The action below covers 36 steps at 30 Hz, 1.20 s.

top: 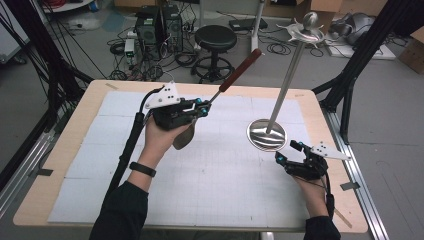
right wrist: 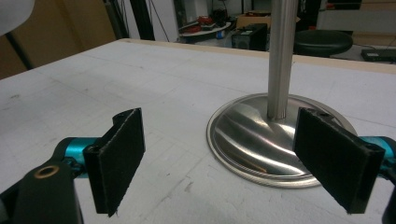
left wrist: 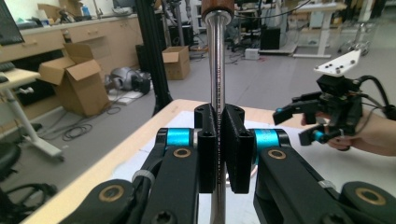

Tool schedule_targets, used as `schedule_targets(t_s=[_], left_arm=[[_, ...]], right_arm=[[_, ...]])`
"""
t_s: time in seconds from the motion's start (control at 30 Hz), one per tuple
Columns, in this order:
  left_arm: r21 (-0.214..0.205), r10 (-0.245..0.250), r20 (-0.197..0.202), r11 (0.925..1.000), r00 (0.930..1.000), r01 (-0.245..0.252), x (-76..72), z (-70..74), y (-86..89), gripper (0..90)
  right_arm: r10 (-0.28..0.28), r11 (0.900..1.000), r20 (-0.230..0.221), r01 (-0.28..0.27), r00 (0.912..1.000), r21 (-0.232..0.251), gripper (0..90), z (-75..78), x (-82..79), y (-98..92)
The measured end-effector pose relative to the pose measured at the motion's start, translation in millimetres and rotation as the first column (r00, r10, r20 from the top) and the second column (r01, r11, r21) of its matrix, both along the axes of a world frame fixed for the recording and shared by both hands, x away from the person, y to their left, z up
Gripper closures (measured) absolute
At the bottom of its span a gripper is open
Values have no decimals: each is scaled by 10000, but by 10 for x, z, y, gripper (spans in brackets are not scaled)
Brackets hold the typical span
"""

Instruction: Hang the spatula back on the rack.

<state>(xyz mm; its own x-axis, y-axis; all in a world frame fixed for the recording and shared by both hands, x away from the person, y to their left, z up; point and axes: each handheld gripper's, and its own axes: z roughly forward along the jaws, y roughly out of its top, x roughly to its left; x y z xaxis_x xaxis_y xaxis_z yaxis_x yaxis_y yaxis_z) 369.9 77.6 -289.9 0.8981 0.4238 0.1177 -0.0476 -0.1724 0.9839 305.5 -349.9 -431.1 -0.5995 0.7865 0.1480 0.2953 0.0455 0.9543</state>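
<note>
A long utensil with a reddish wooden handle, a steel shaft and a metal spoon end is lifted above the table. My left gripper is shut on its shaft, handle pointing up and away to the right. In the left gripper view the shaft runs straight up between the jaws of the left gripper. A steel stand with a round base and hooks at its top rises on the right. My right gripper rests open just in front of the base, nothing between its pads.
A white gridded mat covers the wooden table. Beyond the far edge stand a black stool, computer cases and cables. Black frame posts flank the right side. The right gripper also appears in the left gripper view.
</note>
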Motion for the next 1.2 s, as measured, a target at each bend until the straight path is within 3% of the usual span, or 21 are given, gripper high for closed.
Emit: schedule_targets(t_s=[0.03,0.27,0.43,0.6,1.07,1.2], left_arm=[[132,-40,57,9999,10000,39,10,35,-26,846],[-22,-71,410,10000,9991,72,85,222,-229,846],[-389,-280,356,9988,9990,294,155,276,-346,845],[-238,-348,385,9991,9987,358,184,248,-461,845],[-577,-593,150,9965,9981,601,281,177,-548,845],[-476,-581,142,9971,9982,587,292,153,-579,845]], right_arm=[[5,10000,6,-5,10000,-14,161,0,0,-2],[-20,10000,9,20,10000,76,161,4,-2,-10],[12,10000,-6,-12,10000,75,161,2,-2,-11],[12,9999,7,-13,10000,111,161,0,-4,-27],[29,9999,13,-29,10000,104,162,-1,-10,-39],[36,10000,15,-36,10000,85,161,-1,-10,-37]])
